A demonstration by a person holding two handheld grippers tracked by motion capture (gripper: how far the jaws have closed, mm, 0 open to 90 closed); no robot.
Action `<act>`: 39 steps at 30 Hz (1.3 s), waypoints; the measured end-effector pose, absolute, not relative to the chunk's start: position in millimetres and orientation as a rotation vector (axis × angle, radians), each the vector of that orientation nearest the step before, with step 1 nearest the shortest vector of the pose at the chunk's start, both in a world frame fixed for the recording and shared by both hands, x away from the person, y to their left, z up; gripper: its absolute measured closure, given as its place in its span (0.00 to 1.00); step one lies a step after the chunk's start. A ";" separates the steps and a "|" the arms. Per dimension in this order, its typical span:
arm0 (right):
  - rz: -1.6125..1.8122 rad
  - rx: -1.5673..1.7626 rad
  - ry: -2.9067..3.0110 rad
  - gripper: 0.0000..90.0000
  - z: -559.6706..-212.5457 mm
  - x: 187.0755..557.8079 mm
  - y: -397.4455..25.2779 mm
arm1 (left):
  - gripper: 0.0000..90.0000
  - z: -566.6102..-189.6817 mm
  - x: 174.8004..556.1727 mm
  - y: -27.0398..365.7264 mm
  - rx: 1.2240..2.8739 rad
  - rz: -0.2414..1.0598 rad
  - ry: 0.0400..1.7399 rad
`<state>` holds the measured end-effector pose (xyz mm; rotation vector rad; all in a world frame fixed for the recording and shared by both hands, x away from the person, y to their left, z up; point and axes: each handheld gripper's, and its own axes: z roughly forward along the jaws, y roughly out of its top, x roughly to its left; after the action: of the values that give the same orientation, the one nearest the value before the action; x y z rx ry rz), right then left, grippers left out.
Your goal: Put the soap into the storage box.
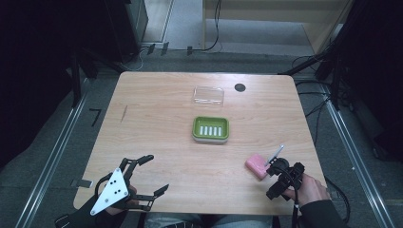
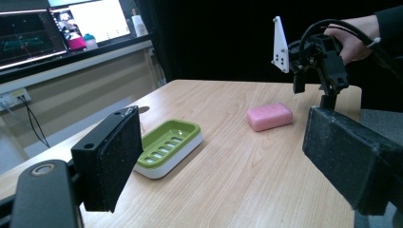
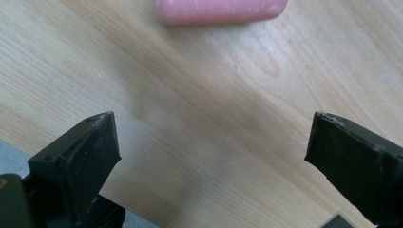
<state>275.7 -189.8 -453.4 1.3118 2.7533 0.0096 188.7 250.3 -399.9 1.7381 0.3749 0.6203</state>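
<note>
Wooden table (image 1: pixel 157 142), light grain, set on a grey floor with dark equipment along both sides.

Right gripper (image 3: pixel 211 152): jaws spread wide, grasping nothing, bare wood between them; held near the table's right front corner, just short of the soap.

Pink soap bar (image 1: pixel 257 166): lying flat on the table toward the right edge, just beside the right gripper's jaws, apart from them in the right gripper view.

Left gripper (image 1: pixel 152 175): jaws parted wide, empty, held over the left front corner, well apart from the soap.

Green soap dish (image 1: pixel 210 128): slotted insert on a white base, near the table's middle, between the soap and the far edge.

Clear lid (image 1: pixel 208 95): lying flat behind the dish, toward the far edge.

Black round disc (image 1: pixel 240 87): beside the lid, near the far edge.
</note>
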 end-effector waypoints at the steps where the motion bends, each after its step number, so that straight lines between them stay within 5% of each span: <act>1: 0.013 1.303 2.753 0.04 -452.8 276.4 -189.2 | 0.15 -399.9 188.7 250.3 1.737 0.620 0.373; 39: 0.159 1.189 2.718 0.04 -445.0 304.9 -160.0 | 0.15 -400.4 187.9 248.3 1.748 0.617 0.348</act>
<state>304.9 -160.0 -445.0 1.1886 2.7182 0.1589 187.9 248.3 -400.4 1.7483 0.3481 0.6166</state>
